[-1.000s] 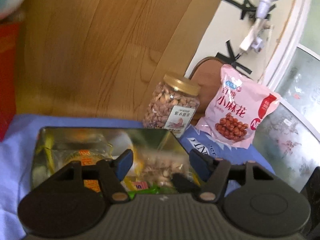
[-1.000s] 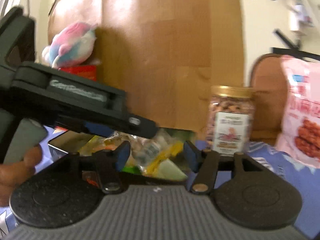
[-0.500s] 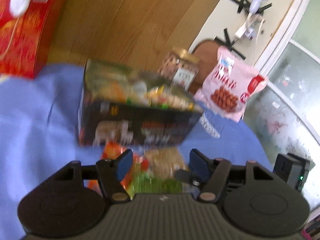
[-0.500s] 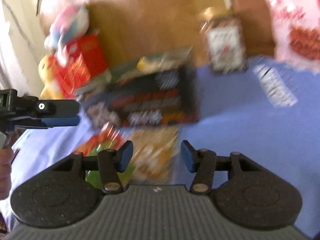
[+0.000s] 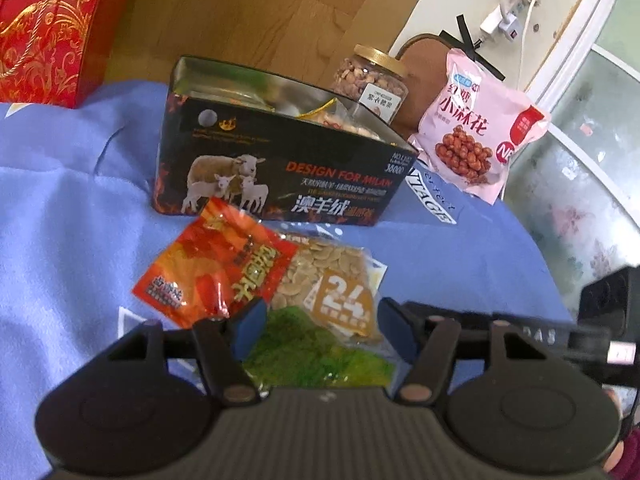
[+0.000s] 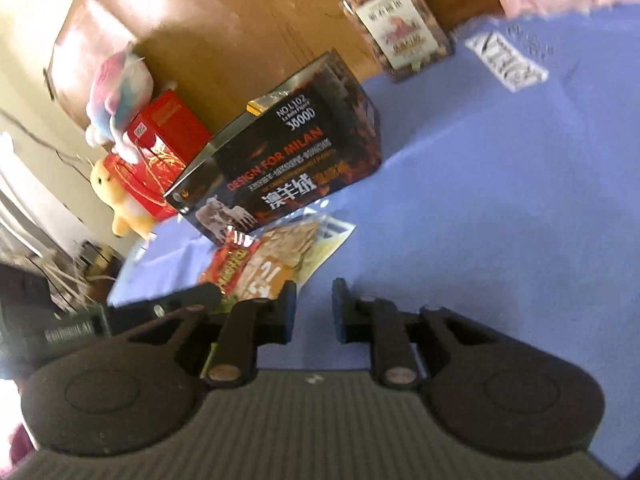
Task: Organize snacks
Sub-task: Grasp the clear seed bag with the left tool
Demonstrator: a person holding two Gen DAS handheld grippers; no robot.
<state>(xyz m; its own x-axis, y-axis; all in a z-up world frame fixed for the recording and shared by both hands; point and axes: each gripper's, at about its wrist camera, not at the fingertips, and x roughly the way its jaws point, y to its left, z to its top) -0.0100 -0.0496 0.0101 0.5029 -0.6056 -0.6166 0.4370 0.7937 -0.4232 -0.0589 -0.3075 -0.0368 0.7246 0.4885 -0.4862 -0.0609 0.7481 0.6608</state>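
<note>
On the blue cloth [image 5: 72, 216], a black tin box [image 5: 280, 172] printed "DESIGN FOR MILAN" with sheep stands open-topped; packets show inside over its near wall, contents not legible. Directly in front of the box lie three loose snack packets, overlapping: a red-orange packet [image 5: 216, 264] on the left, its upper corner touching the box face; a clear peanut packet [image 5: 332, 276] marked "24" to its right, partly under the red one; a green packet [image 5: 316, 356] nearest the camera, mostly behind the gripper body.

Left gripper [image 5: 318, 326]: fingers wide apart, nothing between the pads; it hovers over the green and peanut packets. Contact with them cannot be judged.

Right gripper [image 6: 314, 308]: fingers set narrowly apart with bare cloth visible in the gap, holding nothing. It sits to the right of the packet pile; the peanut packet [image 6: 276, 264] is just beyond its left finger. View is tilted and slightly blurred.

Behind the box: a jar of nuts [image 5: 372, 80] with gold lid, upright. Right of the jar, a pink snack bag [image 5: 480, 128] leans against a brown chair back [image 5: 420, 80]. Far left: a red gift box [image 5: 44, 36]. Right wrist view also shows a pastel plush toy [image 6: 120, 92] on top of the red box and a yellow plush [image 6: 120, 200] against its front.
</note>
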